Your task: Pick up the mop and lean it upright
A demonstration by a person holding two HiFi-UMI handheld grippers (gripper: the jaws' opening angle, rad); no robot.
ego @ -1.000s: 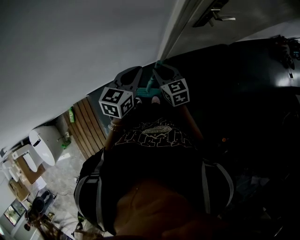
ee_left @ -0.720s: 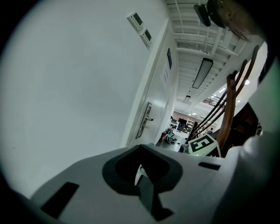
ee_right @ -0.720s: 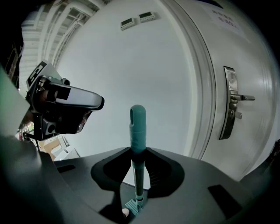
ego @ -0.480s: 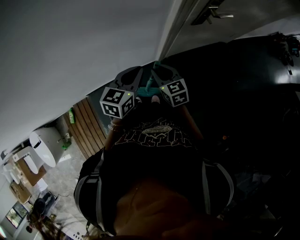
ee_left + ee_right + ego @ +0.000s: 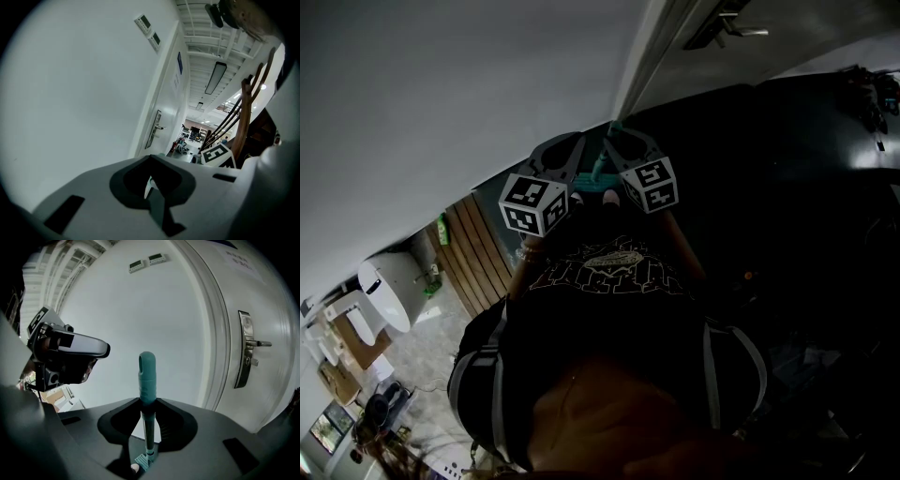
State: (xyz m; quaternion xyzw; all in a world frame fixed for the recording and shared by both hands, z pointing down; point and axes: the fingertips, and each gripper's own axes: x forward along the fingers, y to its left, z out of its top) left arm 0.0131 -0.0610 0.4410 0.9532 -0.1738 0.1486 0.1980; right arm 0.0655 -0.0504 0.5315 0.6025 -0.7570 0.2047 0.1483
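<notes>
An office or lab building corridor is shown. Beyond the fingers (image 5: 84, 192) of the left gripper (image 5: 149, 186), a long hallway (image 5: 194, 136) under ceiling strip lights (image 5: 216, 77) is seen; beyond the fingers (image 5: 197, 427) of the right gripper (image 5: 149, 417), a white door (image 5: 269, 305) with lever handle (image 5: 258, 343) and wall control panels (image 5: 147, 261).

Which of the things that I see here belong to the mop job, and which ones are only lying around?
Job: mop, teal handle upright in the shut right gripper; white wall, likely leaning place.
Not the job: left gripper, shut, empty; door lever; wall panels; wooden slats; cardboard box.
</notes>
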